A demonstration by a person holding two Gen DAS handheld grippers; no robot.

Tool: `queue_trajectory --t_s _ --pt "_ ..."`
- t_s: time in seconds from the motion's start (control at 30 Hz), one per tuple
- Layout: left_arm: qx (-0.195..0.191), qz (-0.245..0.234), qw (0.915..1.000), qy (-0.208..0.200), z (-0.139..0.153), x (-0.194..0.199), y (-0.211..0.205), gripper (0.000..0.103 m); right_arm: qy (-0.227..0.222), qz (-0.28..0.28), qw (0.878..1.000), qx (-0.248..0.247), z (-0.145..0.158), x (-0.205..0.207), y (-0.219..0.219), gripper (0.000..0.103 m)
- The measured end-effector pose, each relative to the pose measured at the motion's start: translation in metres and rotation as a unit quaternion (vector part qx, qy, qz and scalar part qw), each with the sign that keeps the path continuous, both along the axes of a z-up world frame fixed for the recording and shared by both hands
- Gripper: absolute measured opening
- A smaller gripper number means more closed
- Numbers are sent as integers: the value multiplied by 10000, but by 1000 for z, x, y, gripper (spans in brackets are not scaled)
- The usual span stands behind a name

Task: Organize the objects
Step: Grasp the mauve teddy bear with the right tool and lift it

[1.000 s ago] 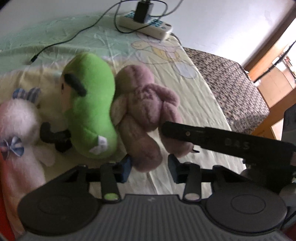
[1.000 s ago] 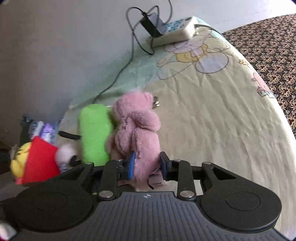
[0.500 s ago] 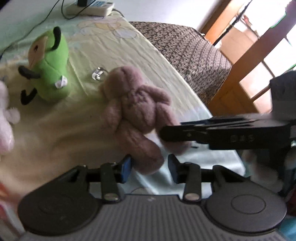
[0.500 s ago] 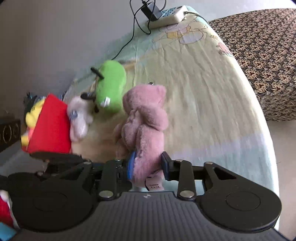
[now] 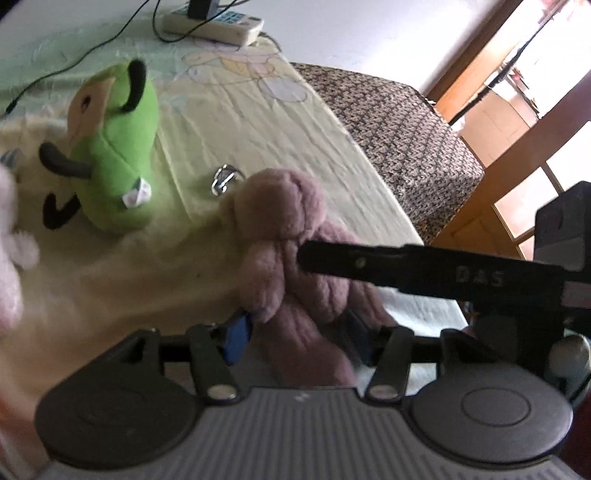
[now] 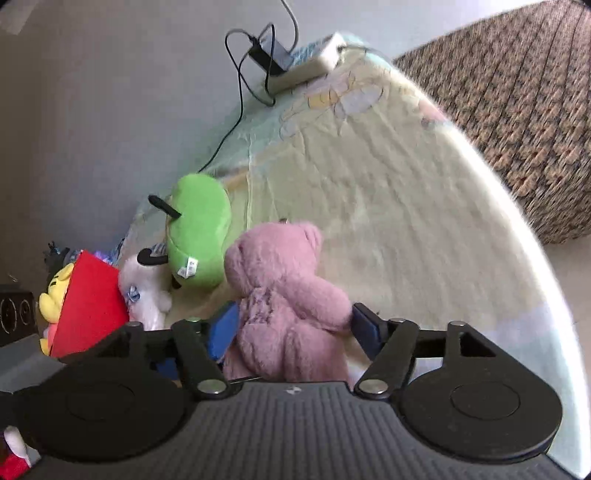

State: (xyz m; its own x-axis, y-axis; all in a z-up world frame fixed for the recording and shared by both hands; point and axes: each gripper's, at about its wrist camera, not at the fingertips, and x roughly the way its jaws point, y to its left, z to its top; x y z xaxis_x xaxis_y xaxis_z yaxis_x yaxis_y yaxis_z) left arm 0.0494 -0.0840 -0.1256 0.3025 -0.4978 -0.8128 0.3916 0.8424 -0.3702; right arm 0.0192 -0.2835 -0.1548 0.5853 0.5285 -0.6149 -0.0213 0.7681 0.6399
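Between both just-opened grippers, left (image 5: pixel 299 336) and right (image 6: pixel 291 326), lies pink bear (image 6: pixel 284 295)

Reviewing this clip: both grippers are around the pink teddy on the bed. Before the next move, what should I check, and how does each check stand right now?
1. Right gripper let go: ok. Its jaws have just been opening and stand wide, the pink teddy loose between them.
2. Left gripper let go: ok. Its jaws have just been opening, the teddy's leg between them with a gap at the blue pad.
3. Teddy resting on the bed sheet: cannot tell, its underside is hidden.
4. Green plush clear of the teddy: ok, a gap shows.
5. Metal ring at the teddy's head free to follow: cannot tell.
6. Power strip and cable out of the way: ok, far end of the bed.
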Motion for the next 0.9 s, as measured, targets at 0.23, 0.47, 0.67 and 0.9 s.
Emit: queue_trajectory --t_s 0.23,0.47,0.67,0.9 --pt "11 2 10000 11 2 -14 7 54 71 328 9993 187 6 -12 6 48" --pt "297 -235 9990 -225 22 -51 23 54 77 743 9968 286 20 -37 24 46" --pt "586 -178 9952 -766 54 -78 47 54 -130 963 9934 603 43 -45 46 46" --pt "338 301 9872 -1530 115 -86 108 54 -860 1192 9850 909 96 -31 94 45"
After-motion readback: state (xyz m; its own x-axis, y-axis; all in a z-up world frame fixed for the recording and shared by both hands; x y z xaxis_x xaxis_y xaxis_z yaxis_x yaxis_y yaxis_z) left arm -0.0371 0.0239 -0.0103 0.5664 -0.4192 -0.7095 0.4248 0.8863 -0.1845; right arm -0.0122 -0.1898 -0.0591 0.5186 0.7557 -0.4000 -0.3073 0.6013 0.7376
